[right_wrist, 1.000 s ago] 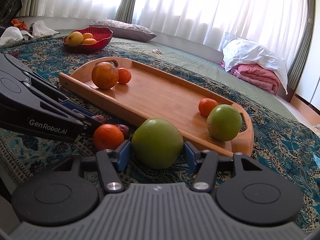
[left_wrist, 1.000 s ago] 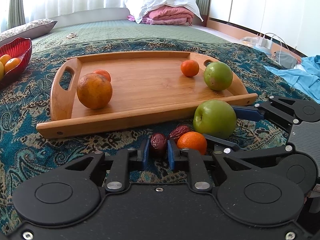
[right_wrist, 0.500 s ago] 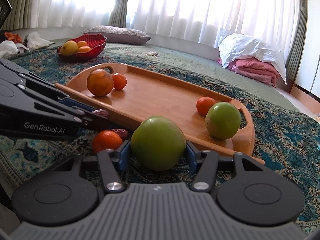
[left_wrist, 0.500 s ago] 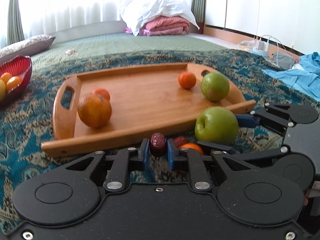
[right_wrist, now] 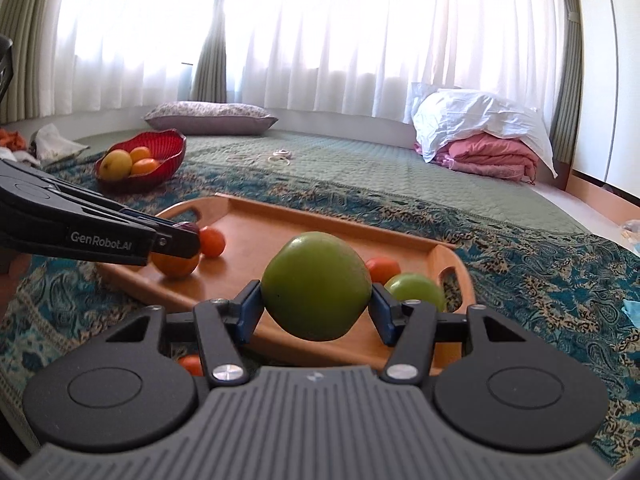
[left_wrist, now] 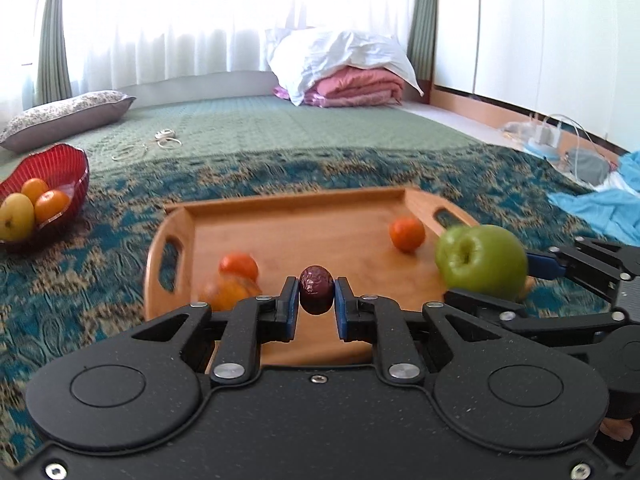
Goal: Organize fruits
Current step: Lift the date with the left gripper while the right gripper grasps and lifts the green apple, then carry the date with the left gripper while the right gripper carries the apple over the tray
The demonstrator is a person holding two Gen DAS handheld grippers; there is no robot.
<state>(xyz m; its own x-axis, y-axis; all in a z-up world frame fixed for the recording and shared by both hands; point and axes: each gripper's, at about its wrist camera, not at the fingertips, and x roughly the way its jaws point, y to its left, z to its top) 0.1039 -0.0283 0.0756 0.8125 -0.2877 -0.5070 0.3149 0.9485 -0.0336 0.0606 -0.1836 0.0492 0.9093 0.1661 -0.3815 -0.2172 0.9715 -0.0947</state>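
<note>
My left gripper is shut on a dark red date and holds it above the near part of the wooden tray. My right gripper is shut on a green apple, lifted over the tray's near right side; the apple also shows in the left wrist view. On the tray lie a large orange, two small tangerines and a second green apple. One tangerine lies on the cloth below my right gripper.
A red bowl with yellow and orange fruit stands at the far left on the patterned blue cloth. A pillow, folded bedding and loose cords lie further back.
Both grippers have risen from the cloth, each carrying its fruit, and moved forward over the tray. The tangerine stayed on the cloth.
</note>
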